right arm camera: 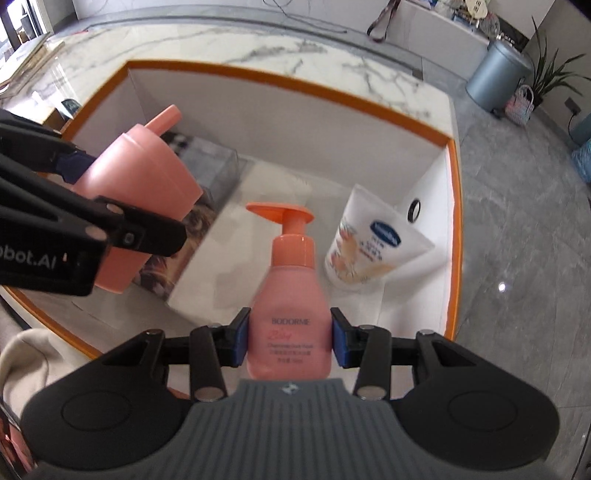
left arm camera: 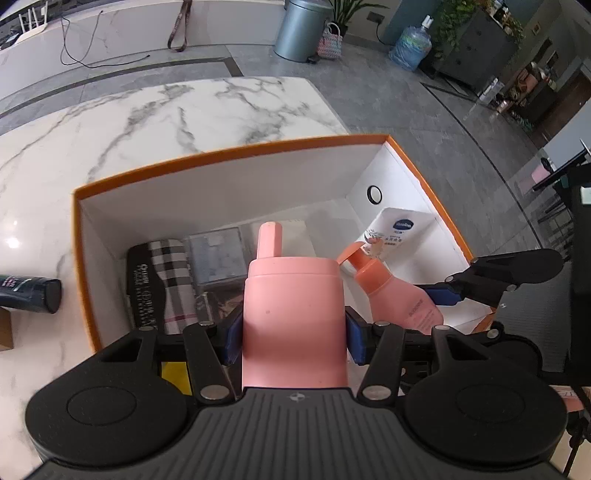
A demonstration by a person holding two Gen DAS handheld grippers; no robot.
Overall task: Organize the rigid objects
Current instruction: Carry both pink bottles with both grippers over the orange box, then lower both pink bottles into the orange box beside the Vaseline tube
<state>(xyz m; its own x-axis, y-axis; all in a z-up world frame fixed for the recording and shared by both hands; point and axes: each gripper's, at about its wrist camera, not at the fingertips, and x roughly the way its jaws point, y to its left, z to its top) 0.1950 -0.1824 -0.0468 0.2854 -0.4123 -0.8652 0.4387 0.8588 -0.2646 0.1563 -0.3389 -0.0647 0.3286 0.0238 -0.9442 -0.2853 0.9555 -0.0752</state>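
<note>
black two-finger left gripper [left arm camera: 293, 338] fills the foreground, its blue pads [left arm camera: 232, 338] pressed against both sides of a pale pink plastic bottle with a stubby cap [left arm camera: 293, 314], held upright over the near edge of an orange-rimmed white cardboard box [left arm camera: 229, 155] on a white marble desk [left arm camera: 147, 110]. left of the box, a dark cylindrical can [left arm camera: 31, 291] lies on its side on the desk. inside the box, from left: a black pouch with a plaid panel [left arm camera: 162, 280], a clear plastic case [left arm camera: 218, 258], and, leaning in the right-hand corner, a white squeeze tube with a blue oval logo [left arm camera: 397, 232]. to the right, the right gripper [right arm camera: 290, 341] is closed on a salmon-pink pump bottle labelled bodorme [right arm camera: 290, 314], gripping its lower body and holding it upright above the box floor, just in front of the white tube. beyond the desk stands a grey metal bin [left arm camera: 301, 29] on the tiled floor.
</note>
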